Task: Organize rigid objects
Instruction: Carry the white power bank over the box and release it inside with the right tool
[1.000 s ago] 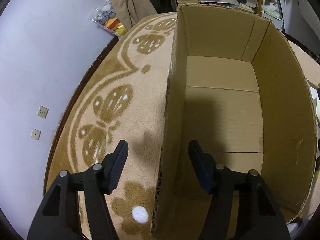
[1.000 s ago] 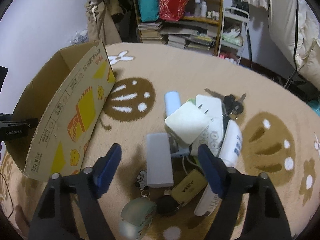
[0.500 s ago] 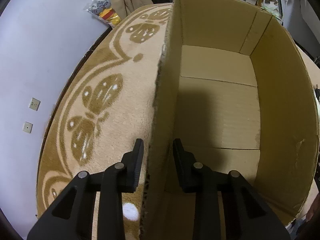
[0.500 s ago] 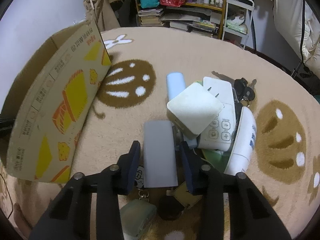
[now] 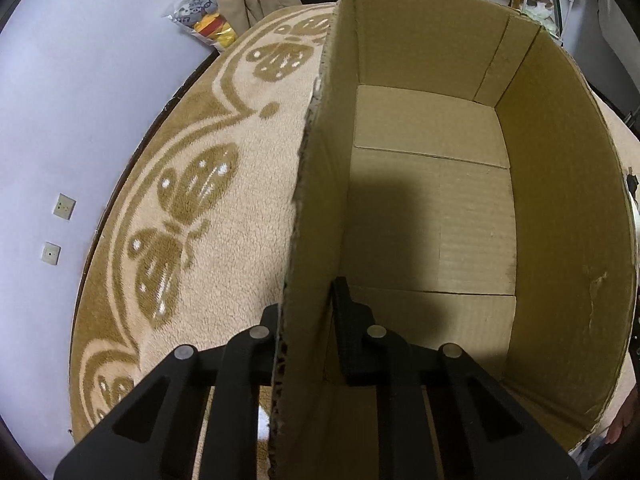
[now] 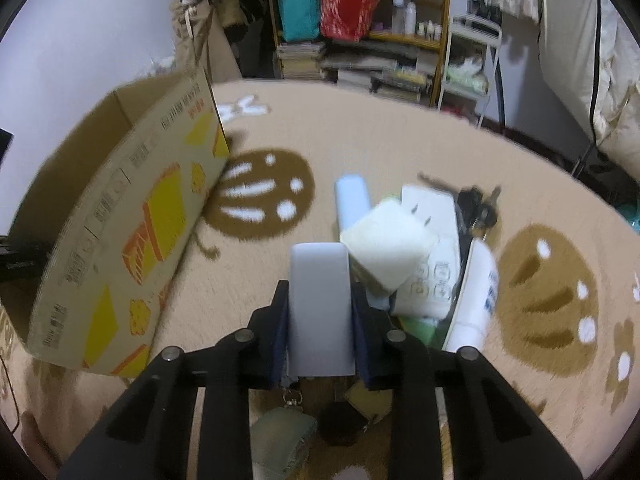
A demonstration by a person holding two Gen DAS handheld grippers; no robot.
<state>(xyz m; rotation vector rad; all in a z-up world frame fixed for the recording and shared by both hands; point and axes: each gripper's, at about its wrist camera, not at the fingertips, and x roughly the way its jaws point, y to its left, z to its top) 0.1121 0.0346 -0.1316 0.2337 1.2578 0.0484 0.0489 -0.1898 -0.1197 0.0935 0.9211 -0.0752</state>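
An open cardboard box (image 5: 432, 208) stands empty on the beige carpet. My left gripper (image 5: 308, 304) is shut on its near-left wall, one finger outside and one inside. In the right wrist view the same box (image 6: 120, 240) shows its yellow-printed side at the left. My right gripper (image 6: 320, 286) has its jaws closing on a grey rectangular block (image 6: 320, 268), and both pads press its long sides. The block sits at the left edge of a pile: a white cube charger (image 6: 388, 248), a pale blue tube (image 6: 352, 200), a white remote (image 6: 432, 280) and a white bottle (image 6: 476, 292).
Keys (image 6: 480, 208) lie behind the pile, and a greenish pouch (image 6: 280, 436) and a dark round item (image 6: 344, 420) lie under the gripper. Shelves (image 6: 360, 40) with bags and books stand at the back. A wall (image 5: 80, 100) borders the carpet at the left.
Both grippers went from wide open to closed: the left onto the box wall, the right onto the grey block. The right view is now blurred, and the block looks a little nearer to the camera.
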